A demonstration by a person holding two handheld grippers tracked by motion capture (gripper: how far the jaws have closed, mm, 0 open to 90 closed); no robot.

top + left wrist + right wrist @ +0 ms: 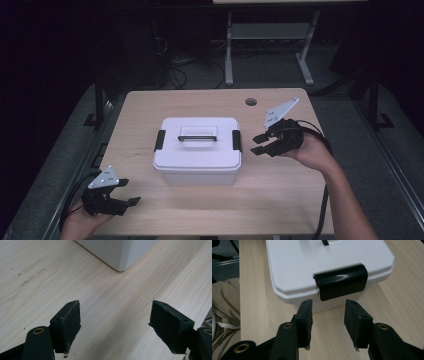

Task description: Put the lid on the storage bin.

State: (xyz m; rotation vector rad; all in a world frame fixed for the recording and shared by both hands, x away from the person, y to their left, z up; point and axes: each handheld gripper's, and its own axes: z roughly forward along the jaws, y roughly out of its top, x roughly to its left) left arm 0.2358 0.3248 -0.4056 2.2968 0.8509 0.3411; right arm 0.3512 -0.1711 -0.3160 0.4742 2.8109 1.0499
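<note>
Storage box: a white lidded box (197, 150) stands near the middle of the tabletop (280, 200), squared to its edges, well in from all four of them.
Lid: closed on the box, with a recessed carry handle (197, 135) lying flat across its top.
Latches: a black latch sits on each short end, the left latch (160, 140) and the right latch (236, 140); both lie folded against the box wall. In the right gripper view the right latch (342, 281) wraps down over the lid's rim onto the side.
Right claw (259, 144): held in the person's right hand (310, 150) off the box's right end, toward the right edge of the tabletop, raised above the wood and pointing at the right latch. Its jaws stand partly apart with nothing between them; the right gripper view (328, 315) shows the latch just beyond the jaw tips, not touched.
Left claw (129, 192): held in the person's left hand (82, 222) at the near left corner of the tabletop, well apart from the box. Its jaws are spread wide and hold nothing; the left gripper view (115, 322) shows bare wood between them and a lower corner of the box (120, 255) farther ahead.
Tabletop: pale wood grain, with a round cable hole (251, 101) near the far edge, toward the right.
Cables: a black cable (322, 200) trails from the right gripper back past the near edge.
</note>
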